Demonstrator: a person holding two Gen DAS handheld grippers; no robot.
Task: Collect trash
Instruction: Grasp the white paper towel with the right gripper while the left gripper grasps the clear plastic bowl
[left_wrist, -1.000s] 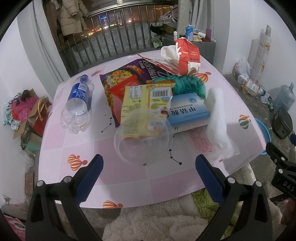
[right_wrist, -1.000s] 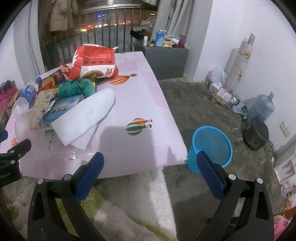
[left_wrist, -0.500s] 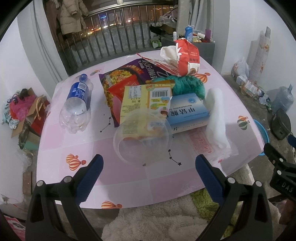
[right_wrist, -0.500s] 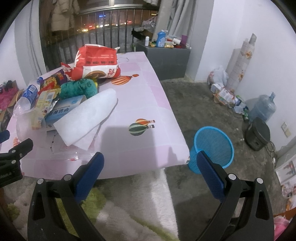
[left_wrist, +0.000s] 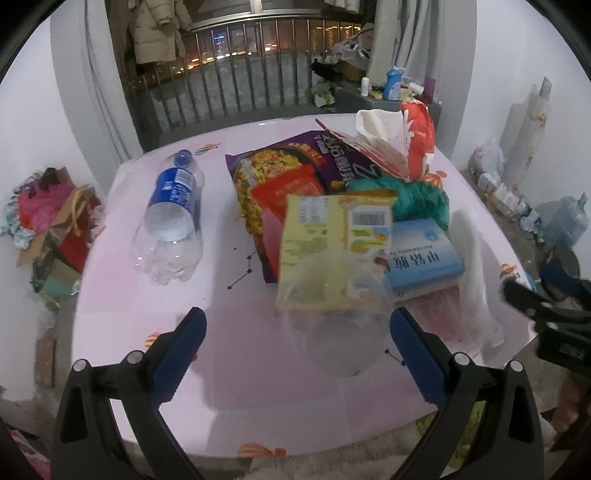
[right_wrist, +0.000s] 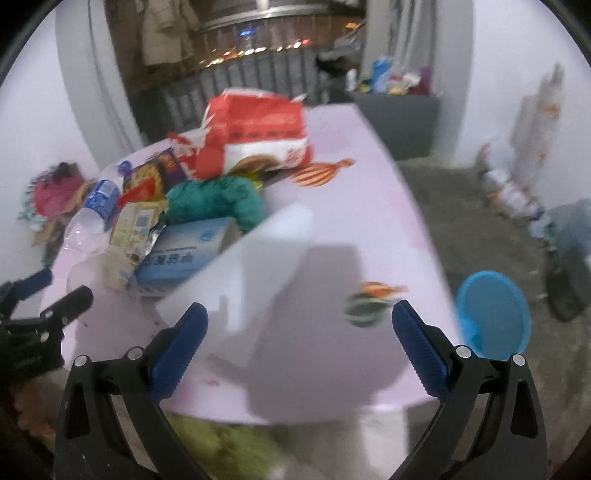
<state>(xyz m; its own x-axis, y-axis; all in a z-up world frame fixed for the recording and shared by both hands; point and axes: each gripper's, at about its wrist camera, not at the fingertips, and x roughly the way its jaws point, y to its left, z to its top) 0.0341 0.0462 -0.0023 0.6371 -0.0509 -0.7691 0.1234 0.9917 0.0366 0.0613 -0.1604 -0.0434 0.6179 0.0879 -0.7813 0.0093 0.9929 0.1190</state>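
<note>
Trash lies piled on a pink table: a plastic bottle with a blue label, a purple noodle bag, a yellow packet, a clear plastic cup, a blue box, a teal bundle, a red and white bag and a white wrapper. My left gripper hangs open over the table's near edge, the cup just ahead between its fingers. My right gripper is open above the white wrapper. A blue bin stands on the floor to the right.
A pale shaggy rug lies under the table's near edge. Bags and boxes clutter the floor at left. A water jug and packets line the right wall. A railing and a grey cabinet stand behind the table.
Both grippers have moved forward toward the table. The left one now sits closer to the cup and the right one has swung left over the white wrapper, its view blurred.
</note>
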